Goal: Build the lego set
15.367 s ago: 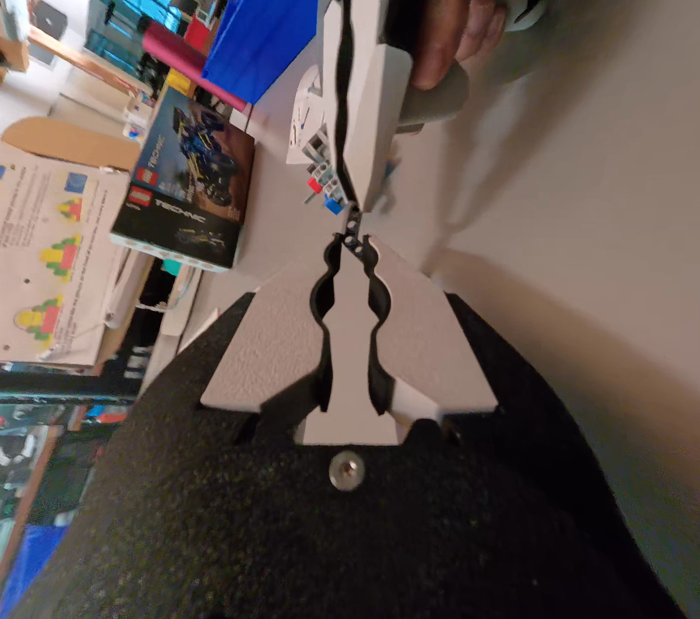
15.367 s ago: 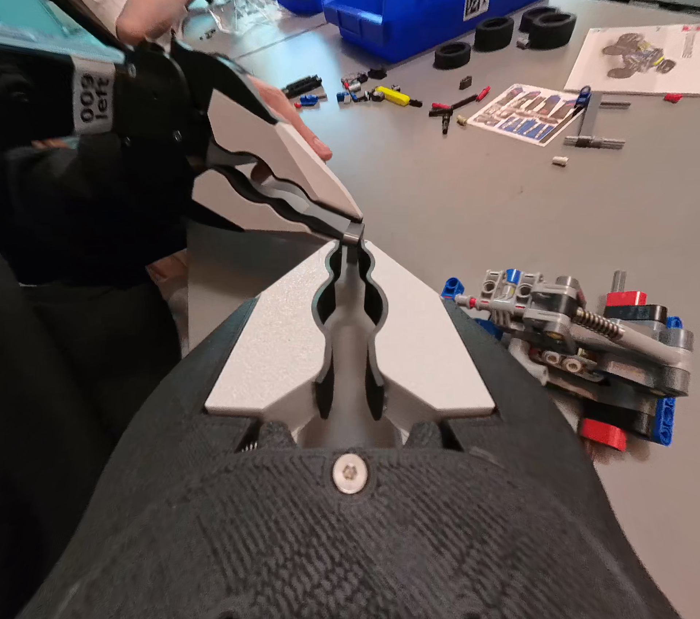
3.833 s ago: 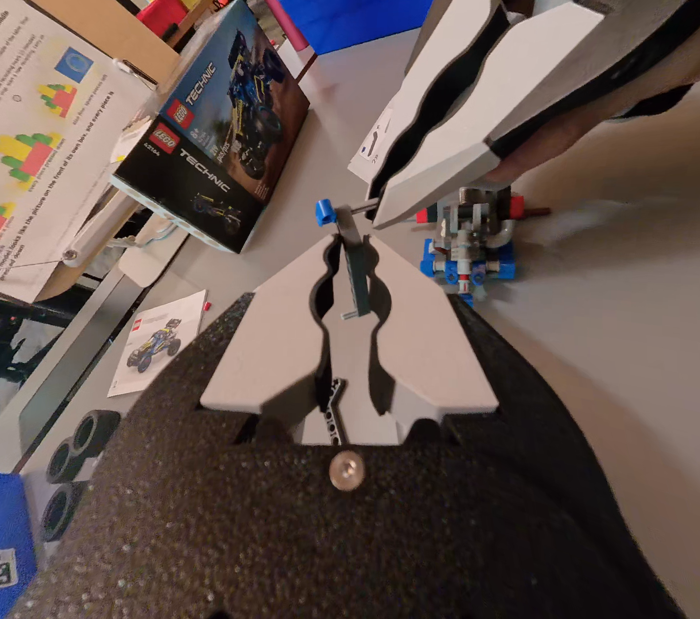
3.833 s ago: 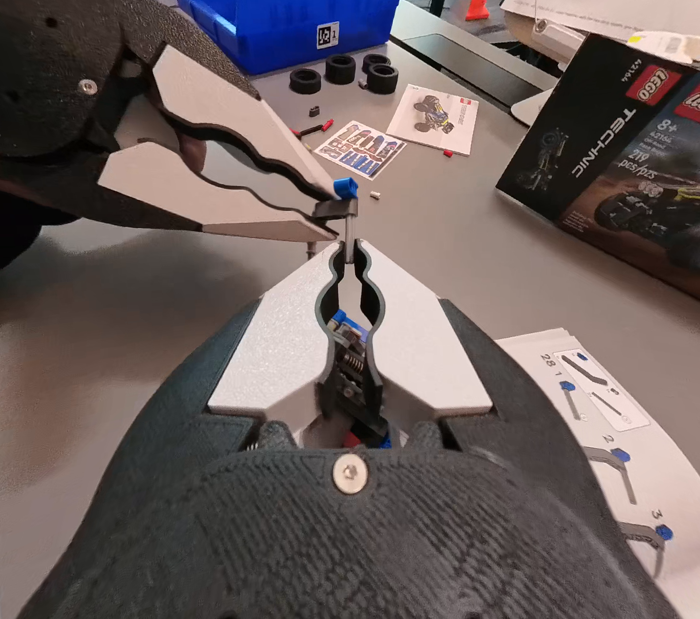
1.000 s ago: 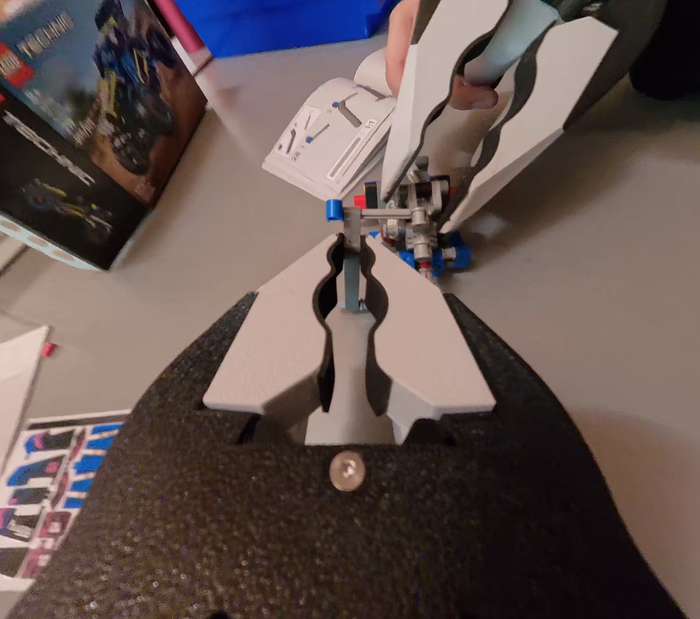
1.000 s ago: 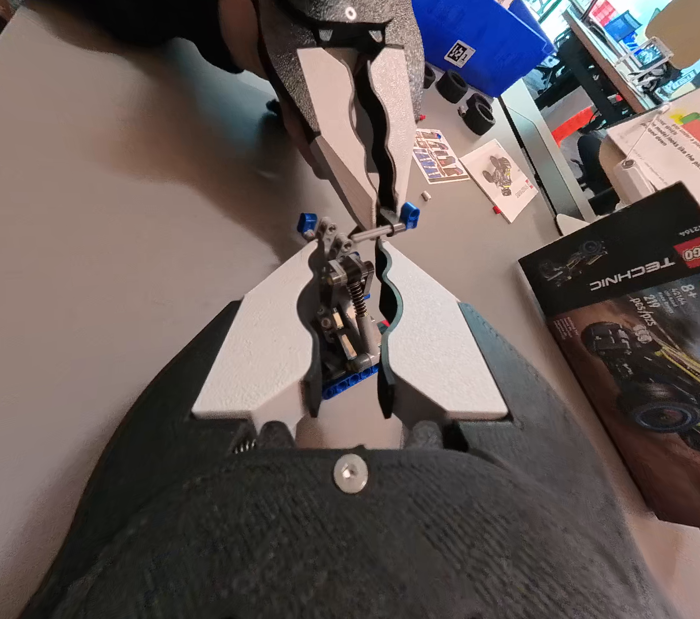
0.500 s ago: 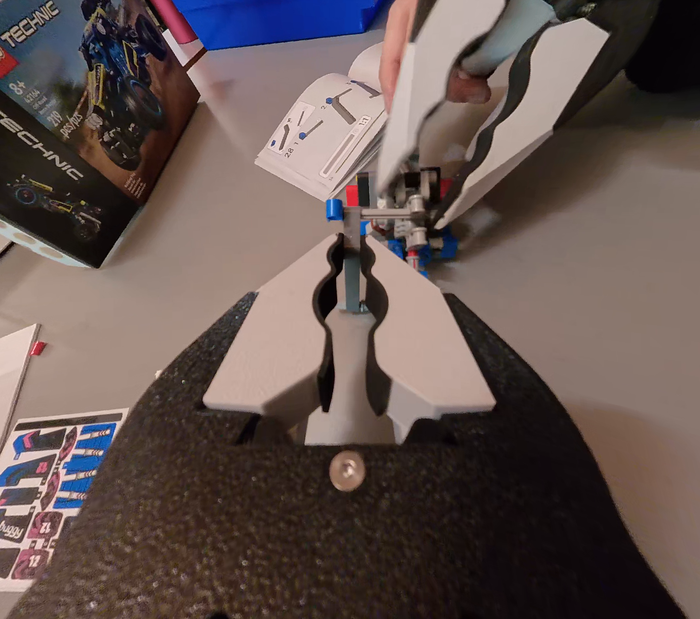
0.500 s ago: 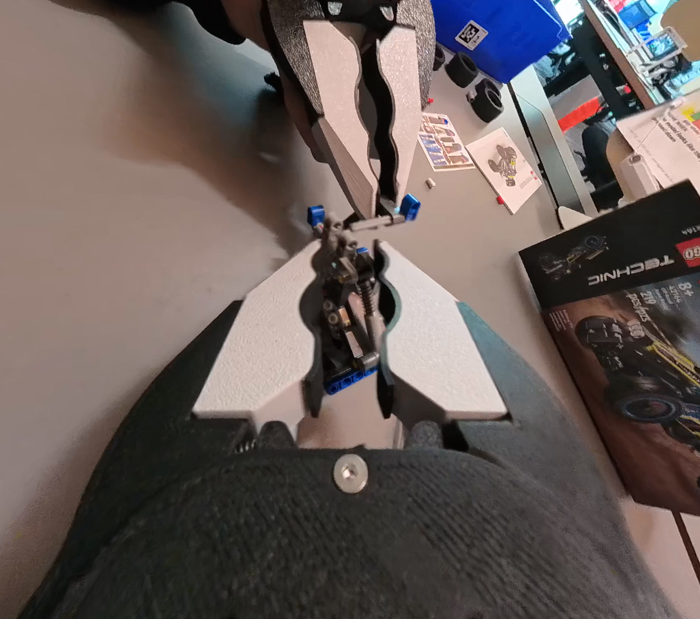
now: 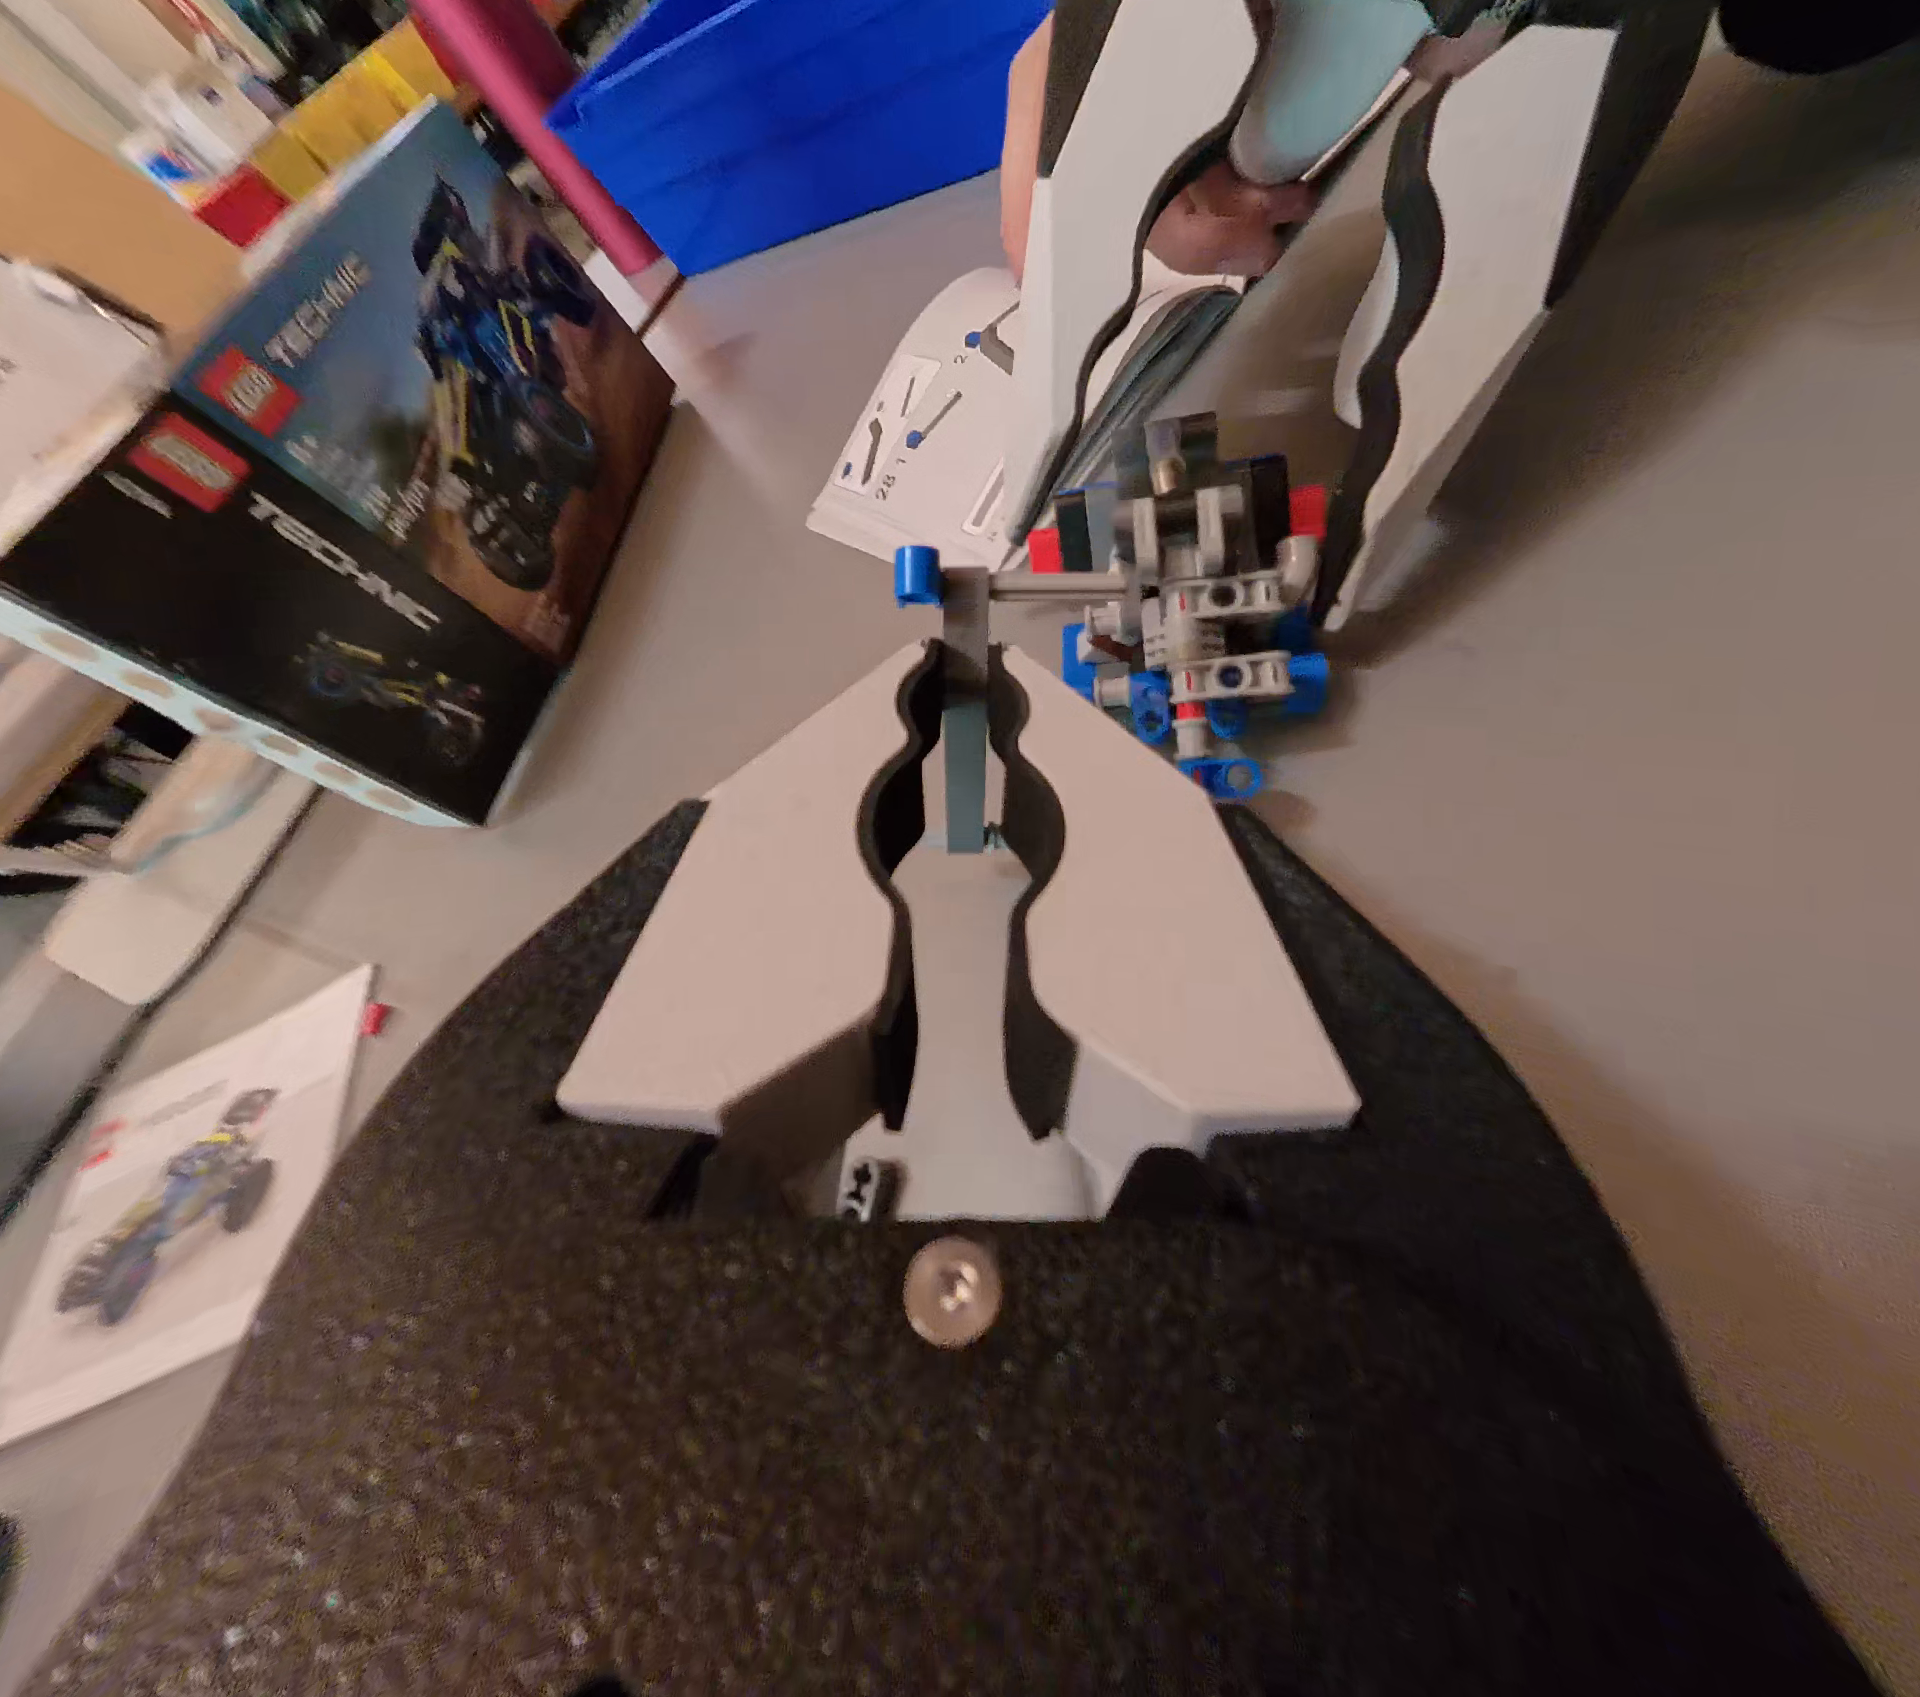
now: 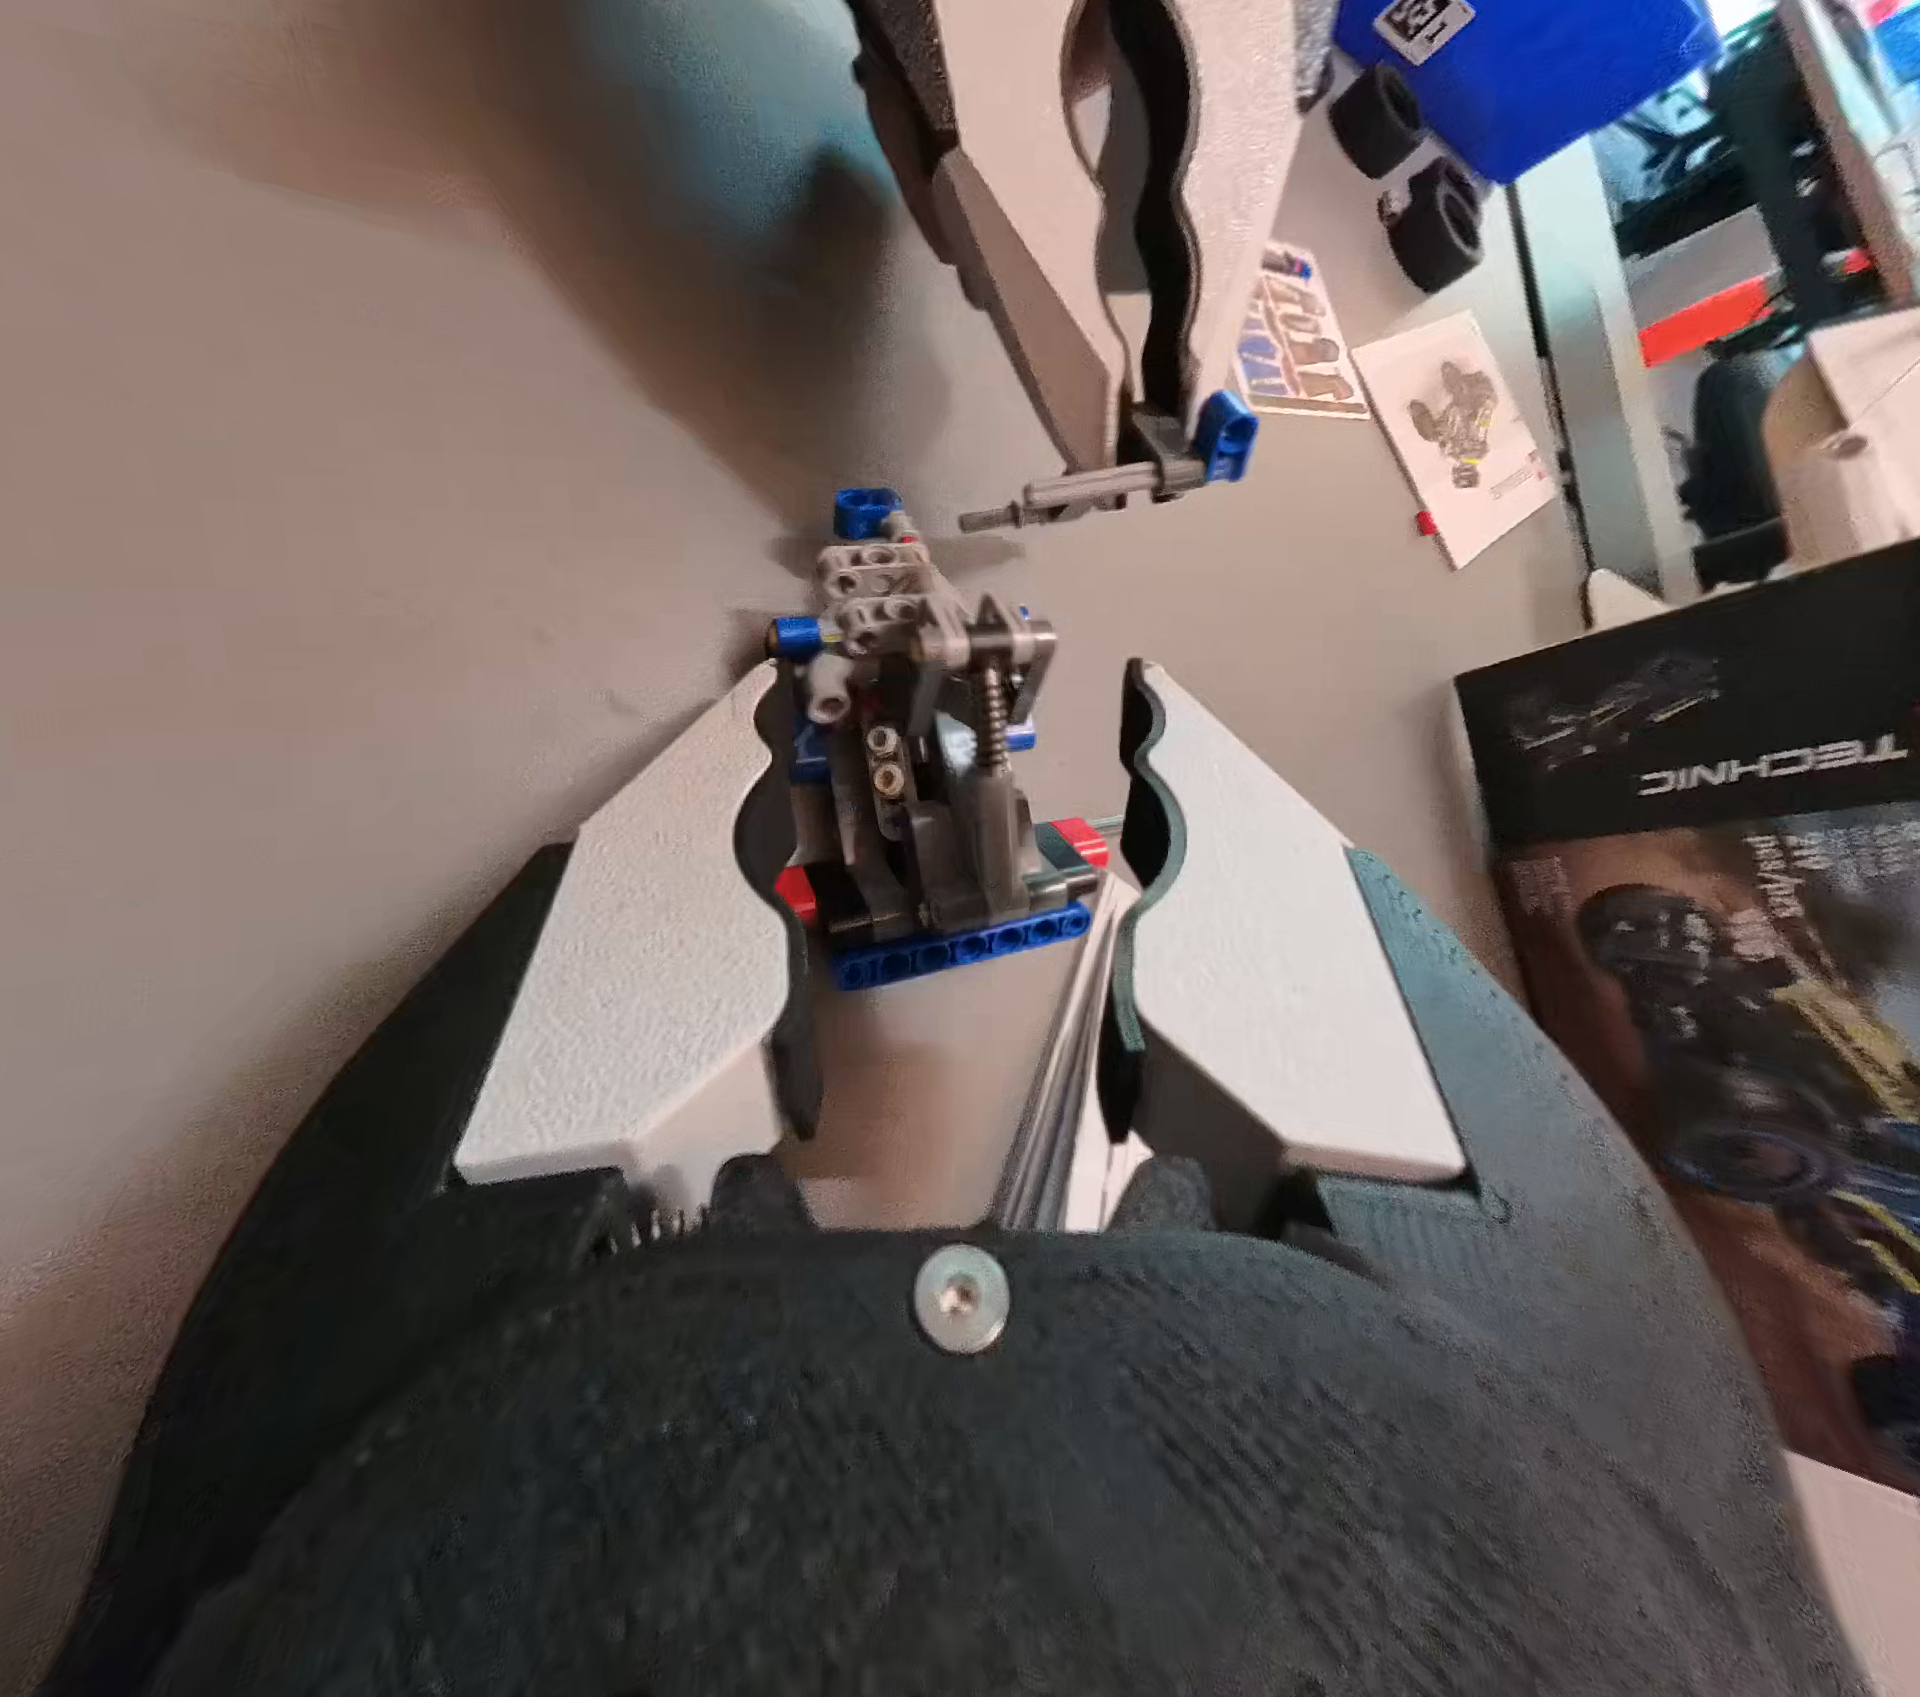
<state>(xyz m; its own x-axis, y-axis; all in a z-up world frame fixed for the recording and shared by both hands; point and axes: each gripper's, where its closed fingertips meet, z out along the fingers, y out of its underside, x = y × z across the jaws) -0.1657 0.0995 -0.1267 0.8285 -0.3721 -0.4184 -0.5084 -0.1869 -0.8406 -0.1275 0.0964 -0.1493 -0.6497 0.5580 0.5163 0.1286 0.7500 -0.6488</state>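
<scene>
My left gripper (image 9: pixel 964 655) is shut on a dark grey beam (image 9: pixel 966 712) that carries a grey axle (image 9: pixel 1049 589) and a blue connector (image 9: pixel 914 575). It also shows in the right wrist view (image 10: pixel 1143 426), with the axle (image 10: pixel 1049 494) pointing at the top of a small grey, blue and red brick assembly with a spring (image 10: pixel 914 774). A small gap separates the two. My right gripper (image 10: pixel 954 671) is open wide. The assembly (image 9: pixel 1195 608) stands on the grey table between its fingers (image 9: pixel 1455 348). The right pad is clearly off it.
A boxed building set (image 9: pixel 364 504) lies to the left. Blue bins (image 9: pixel 831 37) and a magenta cylinder (image 9: pixel 499 47) stand behind. An open instruction booklet (image 9: pixel 925 432) lies by the assembly. A leaflet (image 10: pixel 1455 432), sticker sheet (image 10: pixel 1294 338) and black tyres (image 10: pixel 1392 120) lie farther off. Some 5 cm of space lies between my two pairs of fingers. The boxed building set (image 9: pixel 364 504) is about equally far from each gripper, around 25 cm. It turns up in the right wrist view (image 10: pixel 1815 836) as well.
My right gripper's jaws have opened wide and let go of the assembly, which now rests on the table between them. My left gripper stays shut on the beam.
</scene>
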